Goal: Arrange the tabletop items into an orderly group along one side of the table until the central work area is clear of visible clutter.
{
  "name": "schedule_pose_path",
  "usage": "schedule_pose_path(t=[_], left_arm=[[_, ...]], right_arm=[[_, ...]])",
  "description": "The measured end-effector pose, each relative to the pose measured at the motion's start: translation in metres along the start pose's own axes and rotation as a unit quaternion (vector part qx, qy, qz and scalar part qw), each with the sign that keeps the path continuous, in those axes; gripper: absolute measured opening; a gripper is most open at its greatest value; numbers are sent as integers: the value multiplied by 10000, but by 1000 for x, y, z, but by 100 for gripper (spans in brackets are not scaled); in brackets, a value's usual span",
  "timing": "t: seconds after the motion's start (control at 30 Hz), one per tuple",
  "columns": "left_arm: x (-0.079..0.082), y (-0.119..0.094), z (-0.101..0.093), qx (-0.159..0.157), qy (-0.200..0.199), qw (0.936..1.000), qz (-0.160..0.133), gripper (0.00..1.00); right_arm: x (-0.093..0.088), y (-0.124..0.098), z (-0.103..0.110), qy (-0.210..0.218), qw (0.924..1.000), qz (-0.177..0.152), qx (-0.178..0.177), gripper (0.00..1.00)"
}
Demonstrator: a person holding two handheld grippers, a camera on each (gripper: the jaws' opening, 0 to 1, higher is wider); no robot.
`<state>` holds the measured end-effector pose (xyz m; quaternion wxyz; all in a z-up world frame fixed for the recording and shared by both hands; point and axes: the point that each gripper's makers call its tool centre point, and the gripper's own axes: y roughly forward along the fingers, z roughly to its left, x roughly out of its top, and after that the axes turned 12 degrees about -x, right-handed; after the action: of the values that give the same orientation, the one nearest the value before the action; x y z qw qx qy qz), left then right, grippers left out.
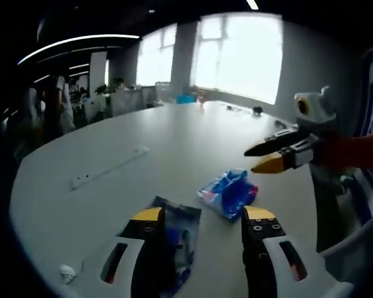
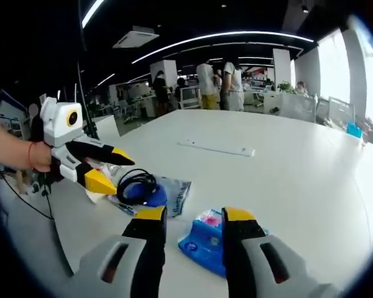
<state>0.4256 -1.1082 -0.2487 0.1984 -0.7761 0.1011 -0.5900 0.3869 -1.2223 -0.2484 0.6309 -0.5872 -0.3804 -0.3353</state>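
We judged the tidying barely begun, since the blue packet (image 2: 202,242) lay between the parted jaws of the right gripper (image 2: 194,215) and the clear bag (image 1: 174,239) under the open left gripper (image 1: 202,214), both mid-table (its black cable (image 2: 135,181) appeared in the right gripper view).

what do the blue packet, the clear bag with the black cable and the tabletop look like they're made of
Blue packet: looks like thin glossy plastic film, crinkled, with bright highlights and printed colour.
Clear bag: probably soft transparent plastic; the coiled black cable and something blue show through it. The cable's sheath looks like matte rubber or plastic.
Tabletop: smooth white satin surface, likely laminate, softly reflecting window light.
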Motion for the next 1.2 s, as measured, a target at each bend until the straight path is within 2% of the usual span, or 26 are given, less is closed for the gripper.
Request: schedule_pose_path(t=[0.23,0.67,1.2], left_arm=[[1,-19,7,109,-12,9999,-74,46],[-3,-50,20,318,-16,9994,-144,46],[-9,-79,44,545,-33,9985,-106,45]], right_arm=[[11,5,22,-75,9999,-36,150,36],[27,12,48,-206,9992,-113,308,37],[38,29,87,-333,9978,-80,561,37]])
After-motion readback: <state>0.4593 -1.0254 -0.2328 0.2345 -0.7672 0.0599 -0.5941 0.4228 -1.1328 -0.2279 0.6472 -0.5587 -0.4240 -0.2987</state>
